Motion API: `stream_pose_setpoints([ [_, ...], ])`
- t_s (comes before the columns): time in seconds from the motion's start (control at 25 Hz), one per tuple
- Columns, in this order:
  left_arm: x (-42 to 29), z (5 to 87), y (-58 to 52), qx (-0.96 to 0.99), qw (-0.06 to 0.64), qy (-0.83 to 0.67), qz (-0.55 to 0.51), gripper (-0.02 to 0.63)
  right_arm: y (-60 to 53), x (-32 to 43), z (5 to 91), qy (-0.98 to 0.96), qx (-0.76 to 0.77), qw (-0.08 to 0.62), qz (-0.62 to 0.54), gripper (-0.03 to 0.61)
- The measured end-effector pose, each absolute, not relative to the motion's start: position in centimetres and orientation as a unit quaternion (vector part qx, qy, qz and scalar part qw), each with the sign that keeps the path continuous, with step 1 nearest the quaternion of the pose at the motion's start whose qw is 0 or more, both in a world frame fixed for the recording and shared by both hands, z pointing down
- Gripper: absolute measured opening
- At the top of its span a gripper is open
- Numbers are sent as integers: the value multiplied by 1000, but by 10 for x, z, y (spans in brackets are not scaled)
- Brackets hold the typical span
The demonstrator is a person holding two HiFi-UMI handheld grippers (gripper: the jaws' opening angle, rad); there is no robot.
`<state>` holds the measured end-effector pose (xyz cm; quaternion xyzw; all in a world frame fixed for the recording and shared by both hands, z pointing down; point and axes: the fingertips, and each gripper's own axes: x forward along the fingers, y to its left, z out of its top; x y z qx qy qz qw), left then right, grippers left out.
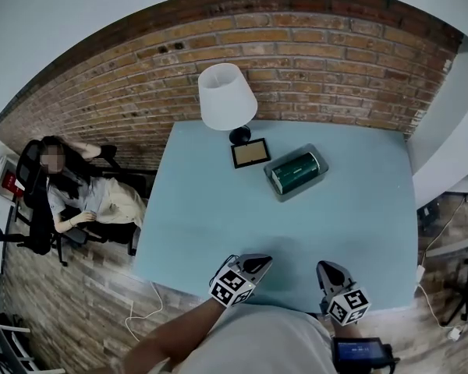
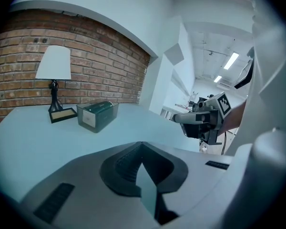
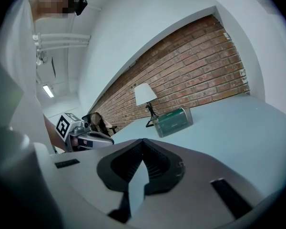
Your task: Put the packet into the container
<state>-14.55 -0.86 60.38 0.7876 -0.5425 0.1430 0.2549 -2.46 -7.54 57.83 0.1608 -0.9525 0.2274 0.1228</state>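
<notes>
Green packet (image 1: 296,168) lies inside the clear container (image 1: 270,180), just above frame centre on worktop (image 1: 203,224). Left tongs (image 1: 255,263) and right tongs (image 1: 328,269) closed together, empty, at lower edge. Judged: placement done, nothing left.

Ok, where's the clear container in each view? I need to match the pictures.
Head view: the clear container sits right of picture centre, towards the brick wall.
Left gripper view: left of centre, at mid height.
Right gripper view: slightly right of centre, just above the middle.
Shared landmark: the white-shaded lamp, to the container's left in every view.
</notes>
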Motion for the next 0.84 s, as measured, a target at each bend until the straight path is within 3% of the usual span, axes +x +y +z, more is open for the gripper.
stream_pose_setpoints([
  [0.84, -144, 597, -30, 802, 239, -527, 148, 9, -78, -25, 579, -952, 167, 125, 224, 9],
])
